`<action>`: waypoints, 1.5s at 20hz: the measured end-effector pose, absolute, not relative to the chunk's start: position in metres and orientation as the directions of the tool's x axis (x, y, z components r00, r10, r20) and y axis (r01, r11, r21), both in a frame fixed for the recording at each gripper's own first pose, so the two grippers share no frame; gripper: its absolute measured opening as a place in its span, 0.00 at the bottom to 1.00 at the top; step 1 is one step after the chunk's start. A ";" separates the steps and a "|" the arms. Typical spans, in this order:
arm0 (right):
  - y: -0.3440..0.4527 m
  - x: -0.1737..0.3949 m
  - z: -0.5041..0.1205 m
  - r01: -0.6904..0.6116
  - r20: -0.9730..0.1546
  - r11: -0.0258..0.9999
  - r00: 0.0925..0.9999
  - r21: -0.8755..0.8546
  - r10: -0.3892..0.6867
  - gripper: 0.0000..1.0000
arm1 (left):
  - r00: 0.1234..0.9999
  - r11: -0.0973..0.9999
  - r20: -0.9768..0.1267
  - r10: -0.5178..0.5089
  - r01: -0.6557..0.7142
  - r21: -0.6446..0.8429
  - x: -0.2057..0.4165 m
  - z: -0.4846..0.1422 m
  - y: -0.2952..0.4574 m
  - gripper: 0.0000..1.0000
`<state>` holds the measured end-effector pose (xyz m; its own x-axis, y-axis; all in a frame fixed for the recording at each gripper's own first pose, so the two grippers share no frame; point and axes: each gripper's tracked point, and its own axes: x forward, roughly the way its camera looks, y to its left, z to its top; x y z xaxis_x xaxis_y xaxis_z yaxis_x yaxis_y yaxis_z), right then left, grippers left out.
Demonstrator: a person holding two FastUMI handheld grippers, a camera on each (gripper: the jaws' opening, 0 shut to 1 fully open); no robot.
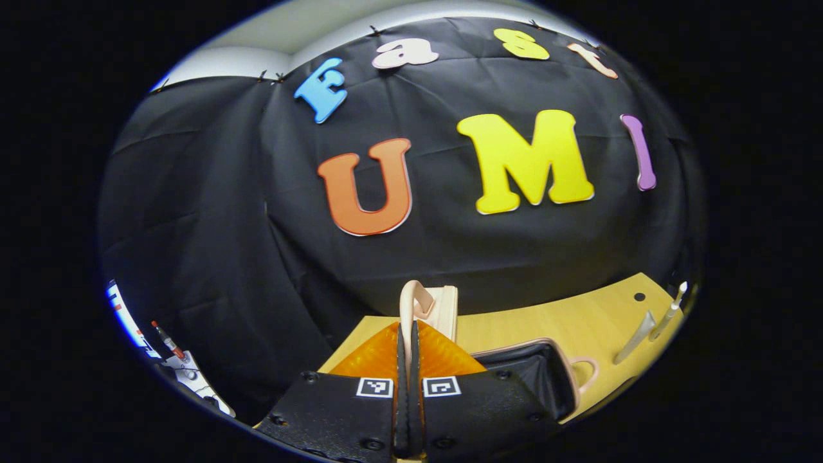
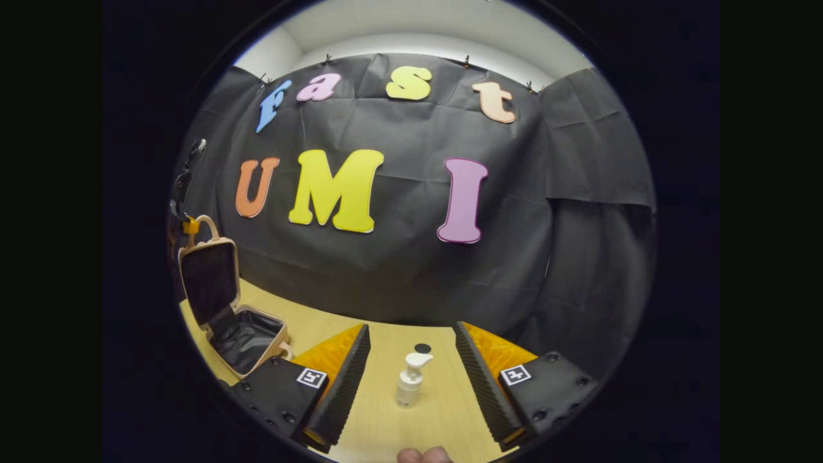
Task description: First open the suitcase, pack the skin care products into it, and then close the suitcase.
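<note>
With the left claw (image 1: 407, 360) clenched on the handle (image 1: 415, 302) of the open suitcase (image 2: 225, 302) and the right claw (image 2: 411, 379) spread around the upright pump bottle (image 2: 409, 382) on the counter (image 2: 386, 424), an off-centre squeeze could topple the bottle.

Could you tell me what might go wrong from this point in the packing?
1. The left tongs pinch only the handle of the suitcase lid; a slip could drop the lid shut.
2. The pump bottle stands upright between the open right tongs; an off-centre close could topple it.
3. Carrying it to the suitcase risks bumping the raised lid.
</note>
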<state>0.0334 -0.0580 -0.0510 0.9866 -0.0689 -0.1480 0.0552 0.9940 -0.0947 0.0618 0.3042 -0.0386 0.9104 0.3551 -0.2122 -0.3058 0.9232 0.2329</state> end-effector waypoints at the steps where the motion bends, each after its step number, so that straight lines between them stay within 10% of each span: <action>1: -0.051 0.034 -0.049 0.050 -0.148 0.993 0.987 -0.106 -0.066 0.80 | 0.897 0.908 -0.210 0.388 -0.334 0.253 0.061 -0.043 0.330 0.03; 19: -0.001 0.045 -0.078 0.054 -0.303 0.974 0.945 -0.219 -0.121 0.79 | 0.780 0.911 -0.547 0.302 -0.405 -0.075 0.072 -0.315 0.520 0.00; 29: -0.004 0.051 -0.092 0.015 -0.311 0.989 0.949 -0.147 -0.061 0.77 | 0.823 0.921 -0.461 0.331 -0.389 -0.034 0.048 -0.226 0.456 0.72; 30: -0.011 0.048 -0.092 0.018 -0.308 0.991 0.950 -0.135 -0.059 0.79 | 0.839 0.928 -0.436 0.326 -0.373 -0.024 0.046 -0.207 0.438 0.91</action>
